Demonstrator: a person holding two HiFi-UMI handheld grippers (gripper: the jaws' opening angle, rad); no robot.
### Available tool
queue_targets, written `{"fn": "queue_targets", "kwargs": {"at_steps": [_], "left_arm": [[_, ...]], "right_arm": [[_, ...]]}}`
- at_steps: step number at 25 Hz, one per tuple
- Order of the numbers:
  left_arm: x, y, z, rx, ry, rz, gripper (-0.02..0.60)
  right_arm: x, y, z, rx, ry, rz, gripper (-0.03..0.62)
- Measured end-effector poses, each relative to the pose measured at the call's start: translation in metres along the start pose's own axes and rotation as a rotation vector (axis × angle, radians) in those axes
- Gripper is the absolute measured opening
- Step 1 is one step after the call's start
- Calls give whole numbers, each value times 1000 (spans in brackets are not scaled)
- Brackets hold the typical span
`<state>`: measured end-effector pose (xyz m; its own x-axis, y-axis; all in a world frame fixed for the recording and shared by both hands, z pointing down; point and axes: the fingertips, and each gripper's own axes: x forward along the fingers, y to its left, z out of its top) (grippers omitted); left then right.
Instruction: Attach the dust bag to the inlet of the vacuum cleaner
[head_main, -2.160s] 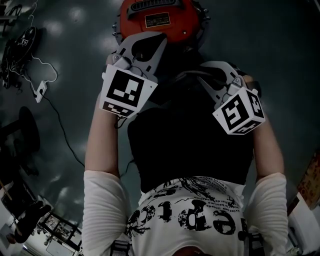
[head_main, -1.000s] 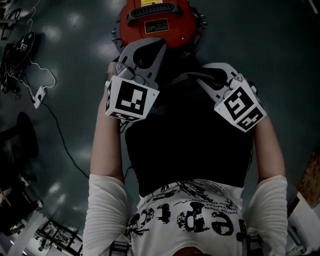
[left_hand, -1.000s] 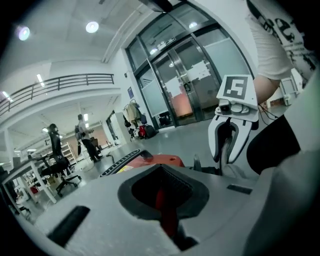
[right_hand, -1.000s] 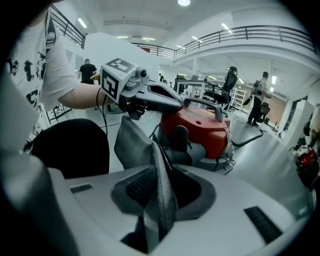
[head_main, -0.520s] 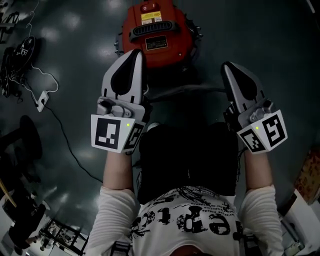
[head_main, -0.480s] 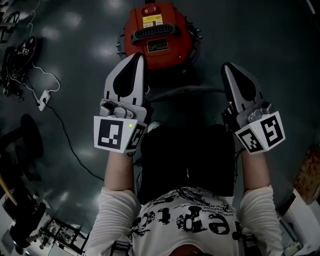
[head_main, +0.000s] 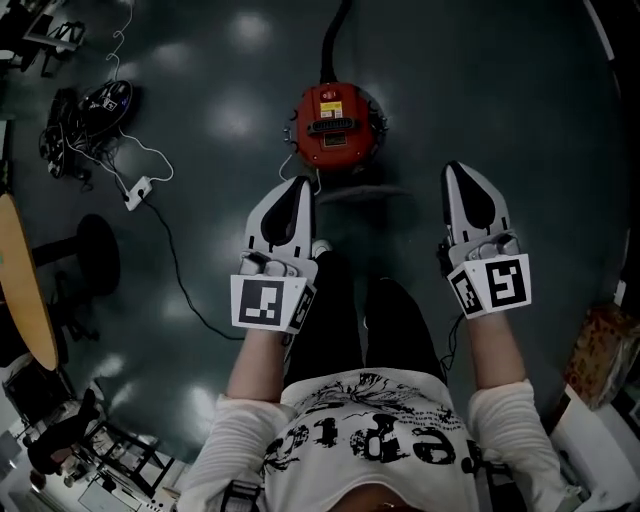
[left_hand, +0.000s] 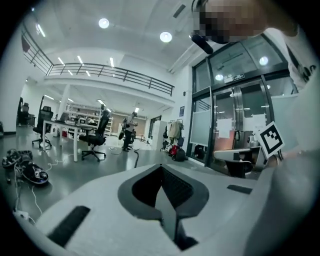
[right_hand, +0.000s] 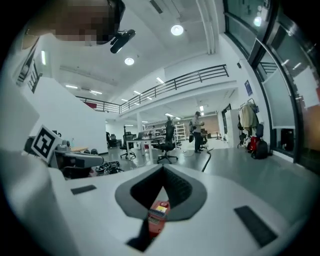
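Note:
The red canister vacuum cleaner (head_main: 338, 125) stands on the dark floor ahead of me, and its black hose (head_main: 335, 35) runs away from it. No dust bag shows in any view. In the head view my left gripper (head_main: 298, 186) hangs short of the vacuum and a little left of it, jaws shut and empty. My right gripper (head_main: 461, 172) is held level with it further right, also shut on nothing. The left gripper view shows the left gripper (left_hand: 161, 168) pointing across a large hall. Through the closed right gripper (right_hand: 162, 169), the vacuum (right_hand: 157, 218) peeks below.
A white power strip (head_main: 137, 190) with cables and a pile of gear (head_main: 95, 105) lie at the left. A black round stool base (head_main: 95, 255) and a wooden tabletop edge (head_main: 25, 290) are nearer left. A box (head_main: 598, 355) sits at the right. My legs (head_main: 360, 320) stand between the grippers.
The head camera has risen far above the vacuum, which now looks small and distant. Both grippers have drawn back from it and point forward side by side.

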<state>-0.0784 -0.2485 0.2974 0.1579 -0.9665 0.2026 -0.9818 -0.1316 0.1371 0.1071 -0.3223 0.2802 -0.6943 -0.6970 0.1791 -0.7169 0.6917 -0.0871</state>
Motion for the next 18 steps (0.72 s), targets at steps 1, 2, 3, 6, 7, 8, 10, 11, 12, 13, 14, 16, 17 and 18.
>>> {"fn": "queue_targets", "kwargs": {"at_steps": [1, 2, 3, 6, 7, 8, 10, 11, 12, 13, 14, 16, 17, 18], "left_arm": [[-13, -6, 25, 16, -9, 9, 3], [-25, -12, 51, 24, -27, 17, 3], [-36, -18, 77, 25, -46, 25, 3], [-67, -39, 142, 47, -101, 54, 3], [-78, -44, 155, 68, -114, 64, 3], [-90, -49, 167, 84, -127, 72, 3], [-112, -61, 188, 96, -148, 85, 3], [-122, -67, 196, 96, -154, 94, 3], [-132, -73, 201, 92, -159, 102, 3], [-141, -78, 203, 84, -163, 111, 3], [-149, -83, 201, 76, -164, 118, 3], [-166, -92, 189, 57, -152, 125, 3], [-173, -98, 183, 45, -143, 124, 3], [-179, -103, 177, 32, -134, 119, 3]], "right_arm": [[-10, 4, 23, -11, 2, 0, 2], [-20, 8, 47, -28, 4, -1, 2], [-31, 11, 70, -47, 3, -3, 2], [-62, 15, 131, -83, -18, -16, 2], [-72, 18, 145, -86, -29, -20, 2], [-83, 20, 157, -89, -39, -22, 2], [-104, 26, 176, -98, -50, -25, 2], [-114, 28, 183, -106, -52, -26, 2], [-125, 31, 187, -113, -53, -27, 2], [-136, 33, 189, -117, -53, -28, 2], [-146, 35, 188, -117, -51, -29, 2], [-166, 39, 179, -107, -45, -29, 2], [-175, 41, 174, -103, -41, -27, 2], [-182, 44, 169, -105, -37, -24, 2]]}}
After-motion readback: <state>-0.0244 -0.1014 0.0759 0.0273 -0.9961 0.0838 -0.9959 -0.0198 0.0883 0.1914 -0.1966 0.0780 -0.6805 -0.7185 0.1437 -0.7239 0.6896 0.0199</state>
